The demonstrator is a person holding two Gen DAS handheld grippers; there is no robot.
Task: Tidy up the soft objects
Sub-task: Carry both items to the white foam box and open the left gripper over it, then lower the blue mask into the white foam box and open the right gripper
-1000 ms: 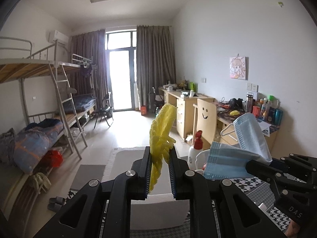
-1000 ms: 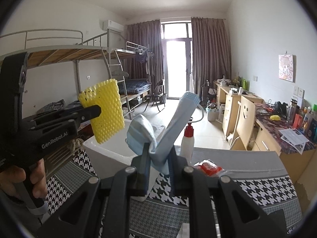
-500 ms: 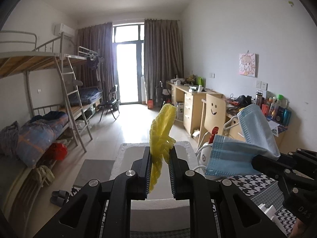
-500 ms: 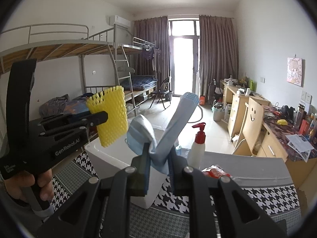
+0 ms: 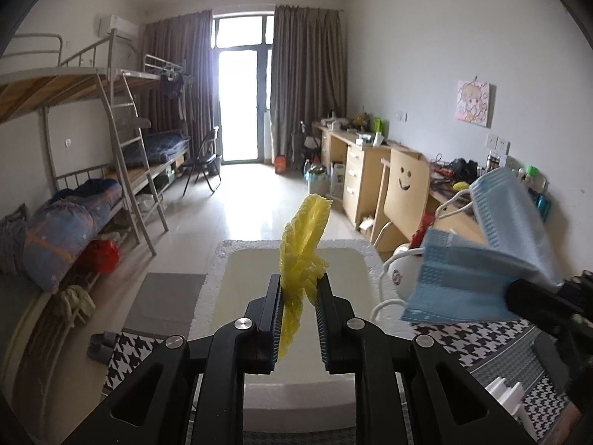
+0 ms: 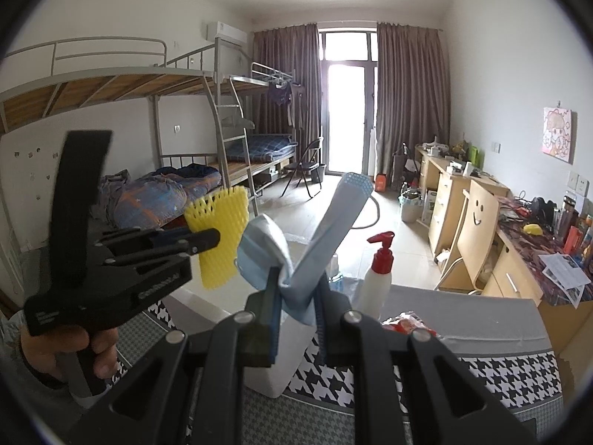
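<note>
Mask (image 6: 296,256) clamped (right claw (image 6: 296,328)).

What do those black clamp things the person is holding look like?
Both are matte black plastic. The left gripper has a pistol-style handle, an open cut-out frame, small silver screws and white lettering on its side. The right gripper has two angular fingers with silver bolts and ribbed bluish pads. A grey sleeve shows at the wrist.

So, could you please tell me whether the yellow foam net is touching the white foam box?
Apart. In the right wrist view the yellow foam net, clamped in the left gripper, hangs clear above the white foam box.
</note>
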